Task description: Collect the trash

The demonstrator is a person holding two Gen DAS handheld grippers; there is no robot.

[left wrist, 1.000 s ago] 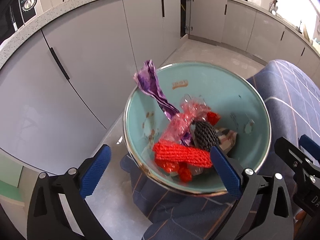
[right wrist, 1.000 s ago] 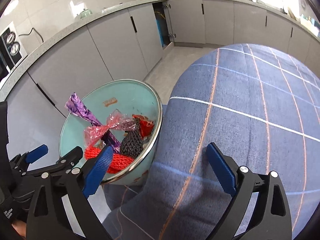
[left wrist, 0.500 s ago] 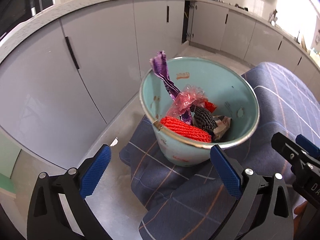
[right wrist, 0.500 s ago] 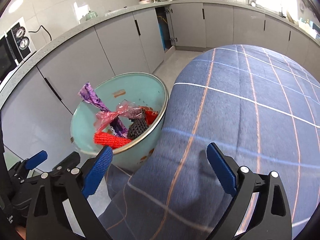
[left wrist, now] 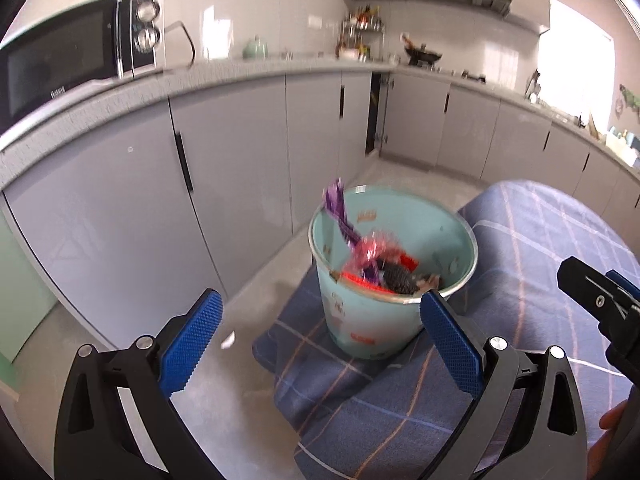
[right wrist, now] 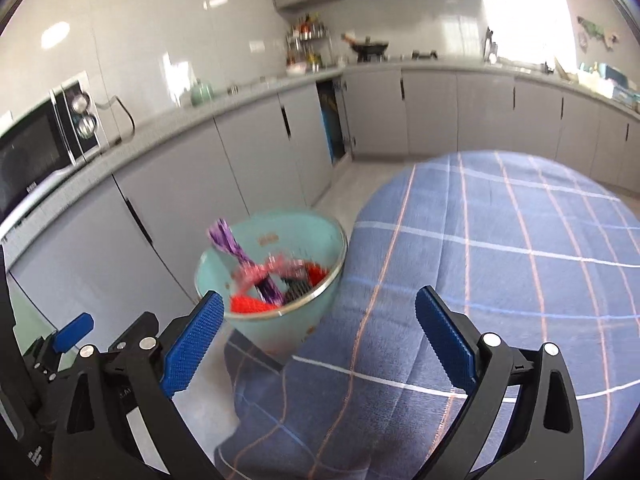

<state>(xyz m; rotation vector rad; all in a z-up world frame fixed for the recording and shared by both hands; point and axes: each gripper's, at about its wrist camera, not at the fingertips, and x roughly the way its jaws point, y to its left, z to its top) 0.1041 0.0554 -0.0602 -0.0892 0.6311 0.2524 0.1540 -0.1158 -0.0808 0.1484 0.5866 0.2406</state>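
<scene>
A pale teal bin point(left wrist: 372, 322) point(right wrist: 308, 240) with a metal rim stands on the floor against the hanging edge of a blue checked cloth point(right wrist: 500, 280) point(left wrist: 540, 240). Trash fills it: a purple wrapper point(left wrist: 340, 216) point(right wrist: 226, 240) sticking up, pink crinkled plastic point(left wrist: 370, 250), red mesh point(right wrist: 246, 304) and black mesh point(left wrist: 396, 276). My left gripper point(left wrist: 320, 334) is open and holds nothing, pulled back above and short of the bin. In the right wrist view, my right gripper point(right wrist: 316, 332) is open and bare too, over the cloth edge right of the bin.
Grey cabinet fronts point(left wrist: 120, 216) point(right wrist: 248, 152) run along the left and the back under a speckled counter. A microwave point(left wrist: 72, 60) sits on the counter. One cabinet door point(right wrist: 332, 120) stands ajar. Pale floor point(left wrist: 240, 360) lies between the cabinets and the bin.
Both grippers have pulled back and tilted up from the bin, which now looks smaller and farther off. The counter, microwave and wall have come into view. The trash stays in the bin.
</scene>
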